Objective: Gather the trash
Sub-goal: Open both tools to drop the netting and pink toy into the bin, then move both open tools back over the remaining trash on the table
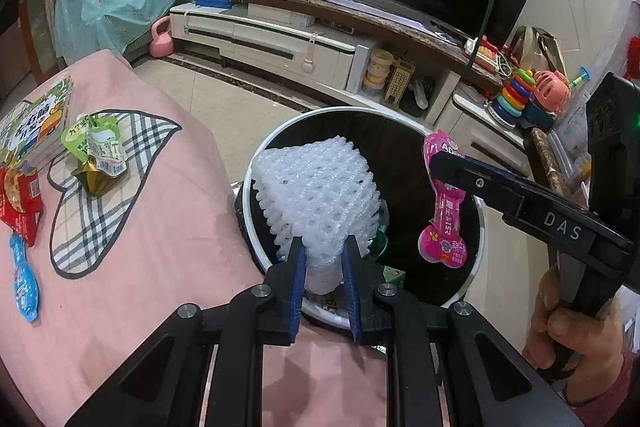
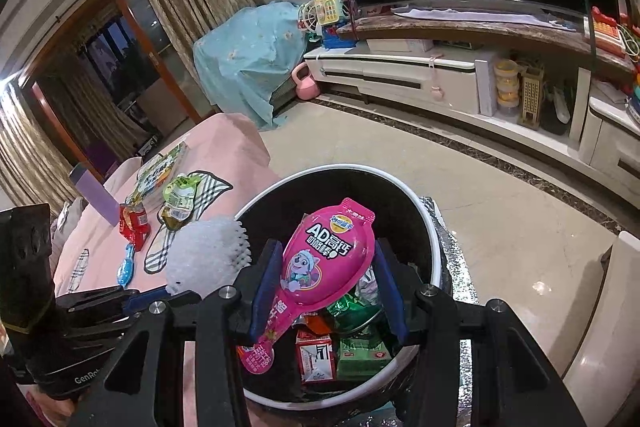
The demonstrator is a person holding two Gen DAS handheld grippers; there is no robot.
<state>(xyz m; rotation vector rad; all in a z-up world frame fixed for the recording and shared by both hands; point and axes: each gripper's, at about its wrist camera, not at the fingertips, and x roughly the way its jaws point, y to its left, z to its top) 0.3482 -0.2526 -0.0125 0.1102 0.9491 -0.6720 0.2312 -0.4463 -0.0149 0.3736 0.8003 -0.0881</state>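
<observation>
White foam net (image 1: 320, 187) looks soft; pink packet (image 2: 320, 267) glossy plastic; tablecloth (image 1: 160, 227) matt.

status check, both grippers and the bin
Left gripper shut on white foam net, right gripper shut on pink candy pack. Both over the trash bin. Drop path clear.

- One white foam net sleeve (image 1: 320, 195) was up over the bin.
- One pink candy wrapper (image 2: 324, 267) hung there too.
- One round bin (image 1: 256, 163), white-rimmed.
- Inside it: one red-and-white carton (image 2: 314, 357) and one green packet (image 2: 360, 351) that could be told apart.
- Two tools: the left tool (image 1: 324, 291) and the right tool (image 2: 326, 291).
- On the pink tabletop (image 1: 160, 227): one green pouch (image 1: 96, 143), one red wrapper (image 1: 22, 199), one blue wrapper (image 1: 24, 279).
</observation>
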